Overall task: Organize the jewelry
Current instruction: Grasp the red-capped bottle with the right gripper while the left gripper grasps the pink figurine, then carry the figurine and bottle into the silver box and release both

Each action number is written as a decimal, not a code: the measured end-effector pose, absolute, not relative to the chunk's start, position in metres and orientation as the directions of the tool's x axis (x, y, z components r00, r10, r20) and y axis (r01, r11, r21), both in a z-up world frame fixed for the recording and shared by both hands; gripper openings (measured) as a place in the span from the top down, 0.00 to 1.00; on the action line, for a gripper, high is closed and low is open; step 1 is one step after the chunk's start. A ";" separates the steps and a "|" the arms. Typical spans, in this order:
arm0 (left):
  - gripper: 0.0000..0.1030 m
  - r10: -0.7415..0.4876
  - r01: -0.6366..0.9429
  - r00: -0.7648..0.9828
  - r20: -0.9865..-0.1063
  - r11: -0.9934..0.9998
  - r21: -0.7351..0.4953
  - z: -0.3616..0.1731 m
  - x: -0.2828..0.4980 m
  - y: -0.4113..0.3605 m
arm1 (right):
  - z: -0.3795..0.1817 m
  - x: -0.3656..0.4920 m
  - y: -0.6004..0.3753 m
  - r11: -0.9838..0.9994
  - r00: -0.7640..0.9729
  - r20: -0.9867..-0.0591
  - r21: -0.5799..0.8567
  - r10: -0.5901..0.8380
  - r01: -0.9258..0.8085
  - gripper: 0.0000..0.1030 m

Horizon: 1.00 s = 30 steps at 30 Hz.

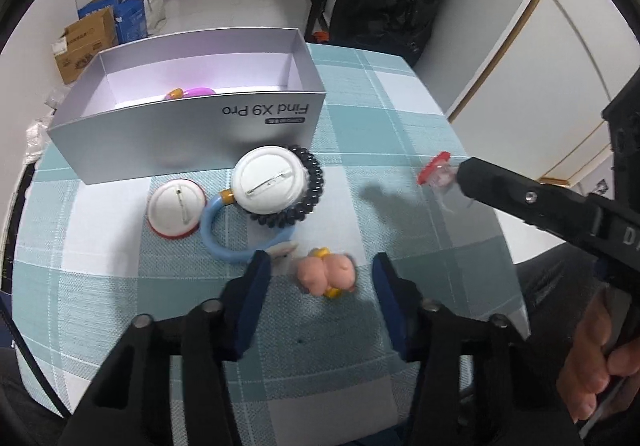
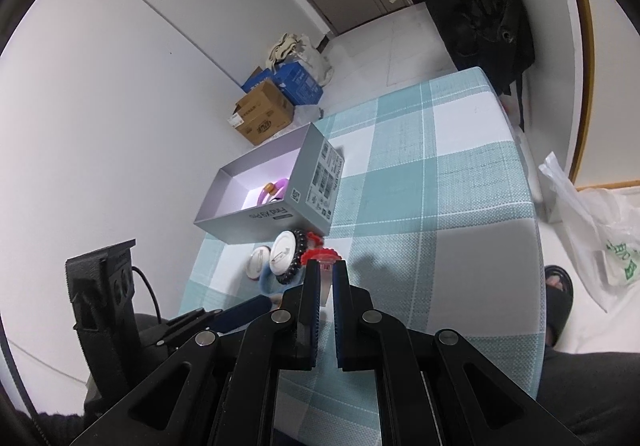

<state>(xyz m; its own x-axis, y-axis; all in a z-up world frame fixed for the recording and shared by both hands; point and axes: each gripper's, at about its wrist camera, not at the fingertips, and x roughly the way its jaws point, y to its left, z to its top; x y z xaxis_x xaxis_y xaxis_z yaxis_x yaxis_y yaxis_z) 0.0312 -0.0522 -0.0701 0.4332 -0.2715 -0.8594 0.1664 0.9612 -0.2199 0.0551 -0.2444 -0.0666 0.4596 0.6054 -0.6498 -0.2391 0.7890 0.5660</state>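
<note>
Left wrist view: left gripper spread wide around a pink charm on the worktop, near the box; soft, light, best pinched across its body. Right gripper clamps a small red-topped clear piece, raised.

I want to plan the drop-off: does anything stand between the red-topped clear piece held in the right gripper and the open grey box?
Nothing visible blocks it. The right gripper holds the red-topped clear piece in the air, above the checked tablecloth. The open grey box lies beyond, open side up; only its near wall must be cleared.
</note>
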 end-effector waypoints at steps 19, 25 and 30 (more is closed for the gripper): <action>0.81 -0.271 0.178 0.445 -0.853 0.961 -0.212 -0.069 0.021 -0.047 | -0.064 0.052 -0.252 0.780 0.473 -0.635 0.583 0.611 -0.227 0.95; 0.81 -0.293 0.176 0.479 -0.827 0.955 -0.237 -0.059 0.018 -0.041 | -0.063 0.052 -0.250 0.779 0.476 -0.629 0.581 0.614 -0.236 0.95; 0.81 -0.306 0.178 0.530 -0.791 0.952 -0.249 -0.043 0.018 -0.038 | -0.062 0.052 -0.247 0.766 0.474 -0.615 0.592 0.631 -0.251 0.95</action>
<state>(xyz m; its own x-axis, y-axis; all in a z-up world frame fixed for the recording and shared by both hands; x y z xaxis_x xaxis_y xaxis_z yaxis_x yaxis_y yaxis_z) 0.0184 -0.0381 -0.0427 0.5300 -0.3062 -0.7908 0.1783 0.9519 -0.2491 0.0516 -0.2470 -0.0618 0.4737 0.6308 -0.6146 -0.2513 0.7656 0.5922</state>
